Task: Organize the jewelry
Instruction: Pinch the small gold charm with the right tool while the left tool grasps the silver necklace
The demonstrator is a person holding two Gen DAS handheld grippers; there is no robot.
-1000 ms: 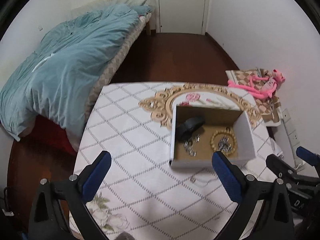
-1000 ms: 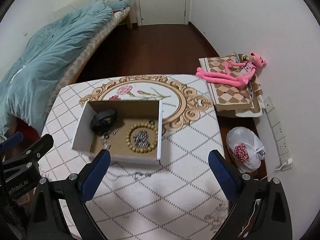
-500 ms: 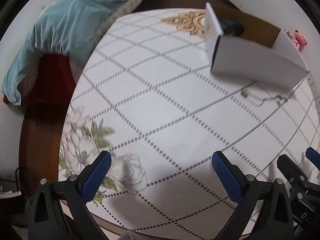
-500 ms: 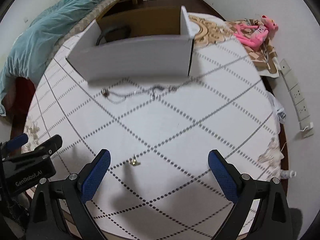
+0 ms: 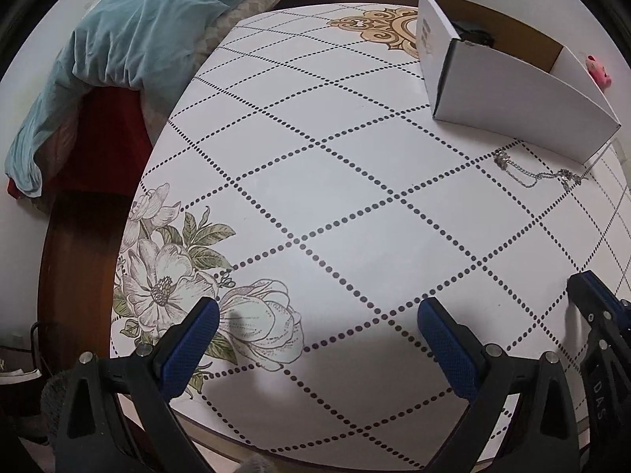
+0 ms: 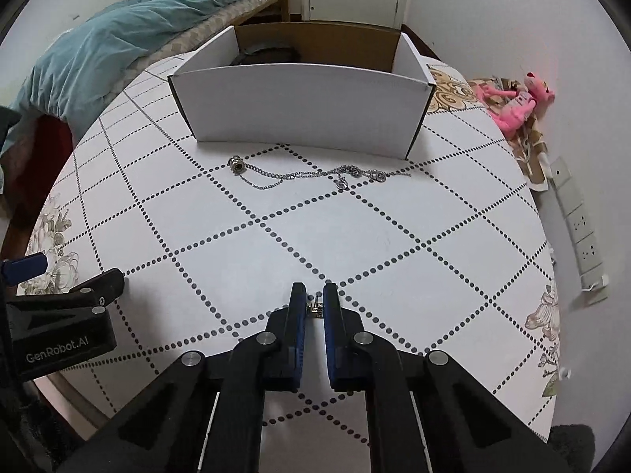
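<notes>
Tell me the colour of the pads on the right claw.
Blue pads on the black right claw, clearest in the right wrist view.

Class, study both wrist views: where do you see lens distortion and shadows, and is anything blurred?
Left wrist view: fisheye bends the table grid; a soft shadow lies between the left gripper fingers; box sharp. Right wrist view: dark corners; chain crisp; the small piece between the right gripper fingers too tiny to identify.

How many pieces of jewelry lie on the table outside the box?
2: a silver chain before the white box, and a small earring between the right gripper fingertips. More may be hidden.
</notes>
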